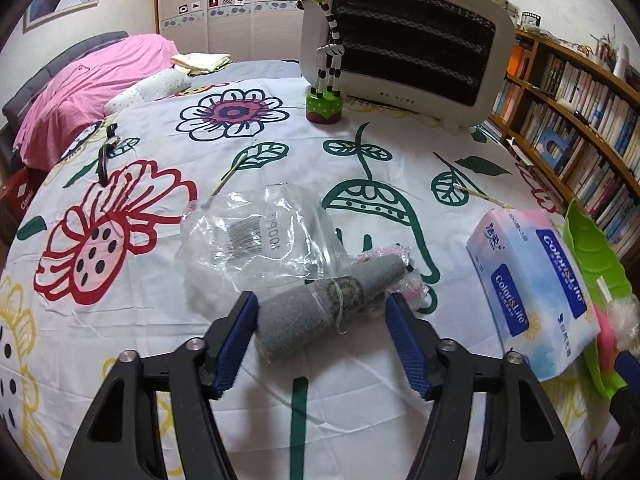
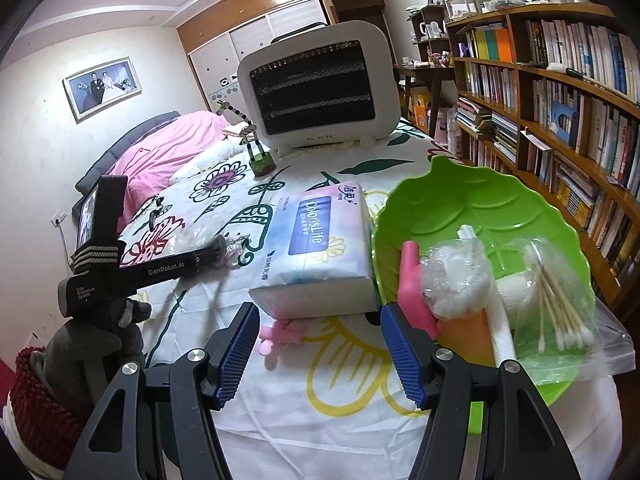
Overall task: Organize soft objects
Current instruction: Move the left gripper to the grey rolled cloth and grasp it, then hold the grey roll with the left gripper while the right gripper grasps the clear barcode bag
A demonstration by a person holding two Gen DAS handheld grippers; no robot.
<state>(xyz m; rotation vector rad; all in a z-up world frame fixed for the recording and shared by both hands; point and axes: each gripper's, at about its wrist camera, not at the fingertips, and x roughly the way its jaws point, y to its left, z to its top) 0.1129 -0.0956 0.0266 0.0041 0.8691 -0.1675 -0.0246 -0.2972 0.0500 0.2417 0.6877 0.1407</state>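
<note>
Item: grey foam roll (image 1: 328,308), bound at its middle by a thin band, lying slantwise on the flowered cloth (image 1: 240,140). Location: between the jaws of the left gripper (image 1: 320,338), near end level with the left pad, far end ahead and toward the right pad; neither pad seen touching it. Jaws: wide, nothing held. Adjacent: clear plastic bag (image 1: 256,236) ahead and left of the jaws; pink-flecked wrapper (image 1: 412,284) just beside the right pad; tissue pack (image 1: 532,292) well off to the right. Right gripper (image 2: 320,350): jaws wide, nothing held; green leaf tray (image 2: 460,200), holding 1 bag of cotton swabs (image 2: 560,320) and other soft goods, ahead and right. Handling advice: centre the pads on the banded middle, close gently since foam likely compresses, and keep the wrapper clear of the right pad.
</note>
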